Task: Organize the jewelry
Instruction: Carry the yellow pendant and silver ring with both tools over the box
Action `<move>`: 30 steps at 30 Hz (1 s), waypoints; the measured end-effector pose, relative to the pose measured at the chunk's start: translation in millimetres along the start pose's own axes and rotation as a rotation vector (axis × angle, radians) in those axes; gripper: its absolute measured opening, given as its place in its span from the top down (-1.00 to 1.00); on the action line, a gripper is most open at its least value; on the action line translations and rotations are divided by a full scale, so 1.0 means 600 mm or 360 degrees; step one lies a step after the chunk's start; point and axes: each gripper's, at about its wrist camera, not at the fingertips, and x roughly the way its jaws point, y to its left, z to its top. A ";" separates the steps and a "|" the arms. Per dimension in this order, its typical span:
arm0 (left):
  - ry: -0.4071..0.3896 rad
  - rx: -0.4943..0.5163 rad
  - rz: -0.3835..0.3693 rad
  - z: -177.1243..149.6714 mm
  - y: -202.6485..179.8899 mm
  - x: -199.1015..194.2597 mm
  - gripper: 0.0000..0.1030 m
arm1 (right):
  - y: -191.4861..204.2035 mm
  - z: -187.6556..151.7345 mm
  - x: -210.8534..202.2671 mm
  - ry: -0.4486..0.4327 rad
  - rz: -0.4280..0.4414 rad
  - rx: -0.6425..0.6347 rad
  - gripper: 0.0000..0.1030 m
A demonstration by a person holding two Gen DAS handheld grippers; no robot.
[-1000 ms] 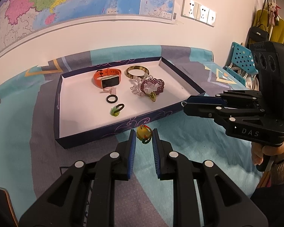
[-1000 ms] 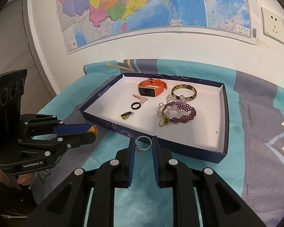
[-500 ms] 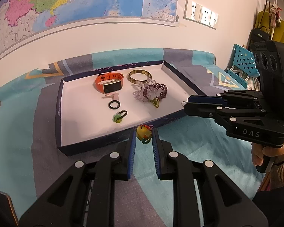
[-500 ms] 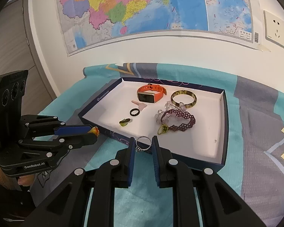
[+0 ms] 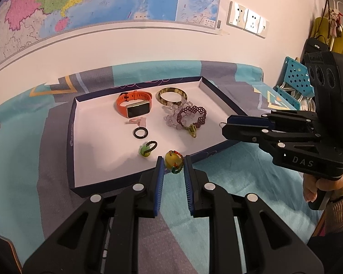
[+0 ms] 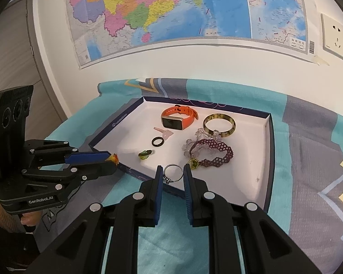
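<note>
The left gripper (image 5: 173, 163) pinches a yellow bead charm (image 5: 171, 161) over the near edge of the tray (image 5: 71, 137). The right gripper (image 6: 173, 173) pinches a silver ring (image 6: 172, 173) above the tray's near wall.

My left gripper (image 5: 173, 162) is matte black, its angular linkage arms studded with round silver pivot pins; ribbed blue pads line the inner faces of its fingers (image 5: 159, 173); from the other camera its body carries white "GenRobot.AI" lettering under a boxy black head with three round lenses. My right gripper (image 6: 172, 171) is built alike, with blue pads and silver pins; its side reads "DAS" in pale letters, and a small green light glows on its camera block; a brownish knit cuff (image 5: 338, 214) covers my wrist.
</note>
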 end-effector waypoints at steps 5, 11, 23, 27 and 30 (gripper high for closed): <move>0.0004 -0.0004 0.0008 0.004 0.003 0.004 0.65 | -0.004 0.004 0.010 0.0014 -0.0003 0.0004 0.69; 0.0006 -0.0005 0.0017 0.010 0.006 0.011 0.65 | -0.008 0.008 0.016 0.0022 -0.0005 0.0009 0.69; 0.0031 -0.0004 0.0039 0.019 0.012 0.031 0.65 | -0.021 0.014 0.039 0.0054 -0.0023 0.0027 0.69; 0.0041 -0.0003 0.0045 0.023 0.012 0.038 0.65 | -0.024 0.017 0.048 0.0067 -0.0032 0.0029 0.69; 0.0048 0.0001 0.0050 0.024 0.012 0.043 0.65 | -0.026 0.018 0.054 0.0073 -0.0038 0.0030 0.69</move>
